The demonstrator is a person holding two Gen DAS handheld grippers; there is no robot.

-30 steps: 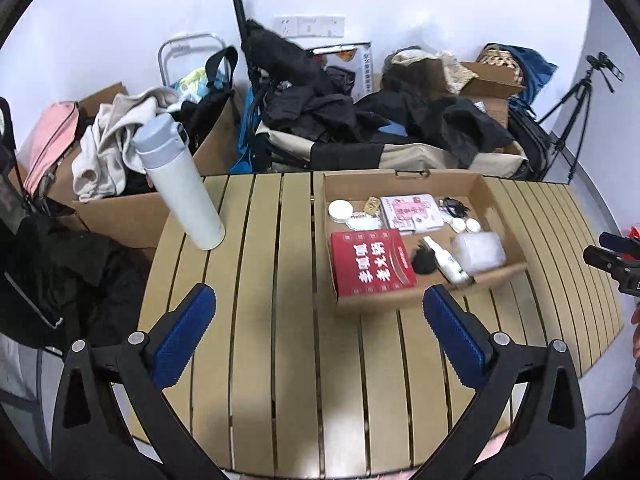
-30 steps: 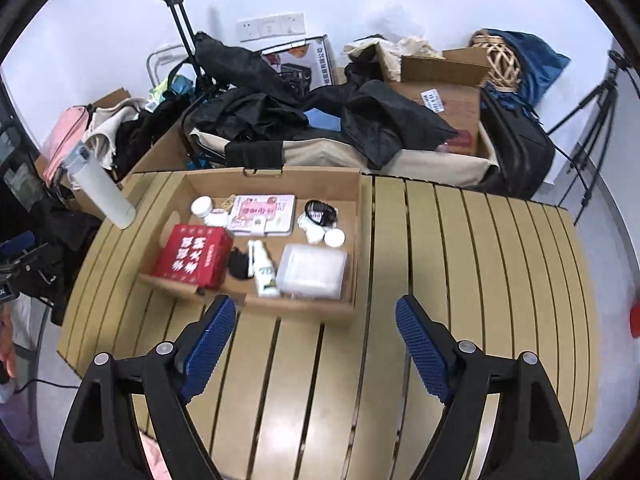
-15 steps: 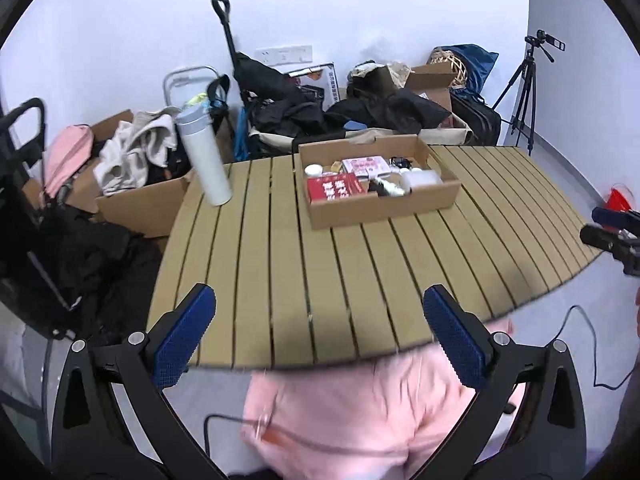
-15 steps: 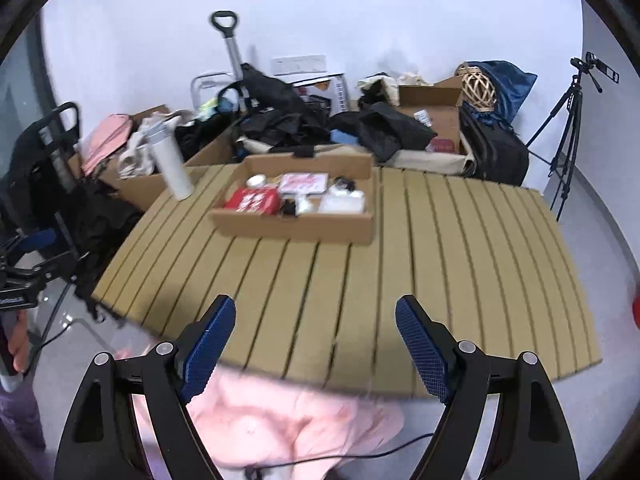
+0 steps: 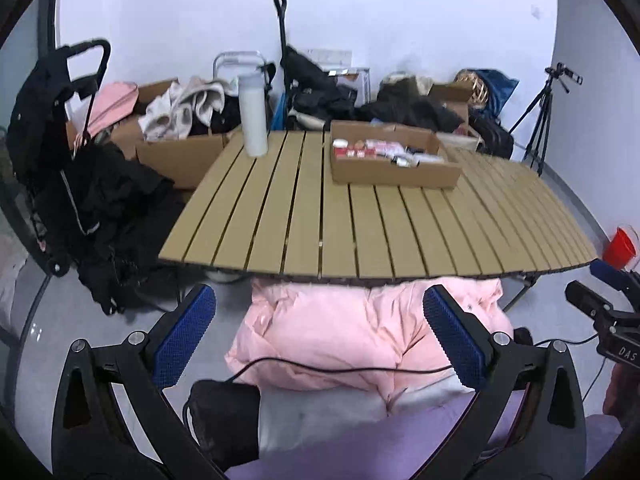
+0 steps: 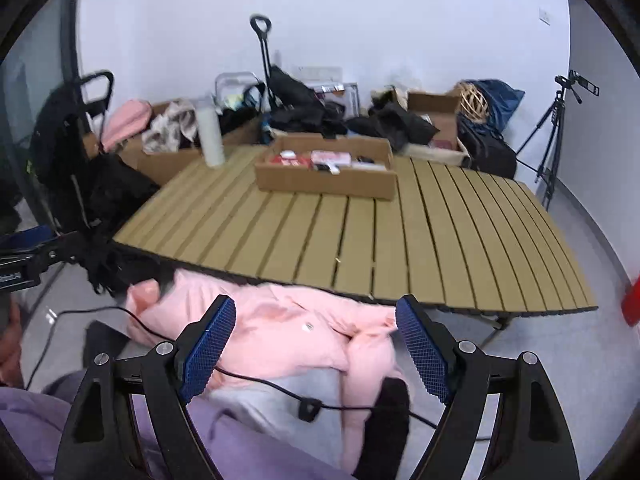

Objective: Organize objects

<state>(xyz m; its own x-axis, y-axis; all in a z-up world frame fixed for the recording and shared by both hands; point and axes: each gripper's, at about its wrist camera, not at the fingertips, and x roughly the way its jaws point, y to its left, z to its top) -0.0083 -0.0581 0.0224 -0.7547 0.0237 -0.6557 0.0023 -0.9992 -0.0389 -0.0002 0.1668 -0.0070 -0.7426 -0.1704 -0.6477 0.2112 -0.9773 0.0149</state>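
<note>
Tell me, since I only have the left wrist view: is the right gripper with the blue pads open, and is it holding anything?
Observer: In the right wrist view the right gripper is wide open with nothing between its pads. The pink padded jacket lies beyond it.
Operator: Is there anything on that thin black cable that I can't see?
Observer: Yes. The thin black cable has a small black connector block on it, lying over grey cloth.

A tan slatted desk (image 5: 360, 220) carries a shallow cardboard box (image 5: 394, 174) of small items near its far edge and an upright white bottle (image 5: 253, 114) at the far left corner, well apart.
</note>
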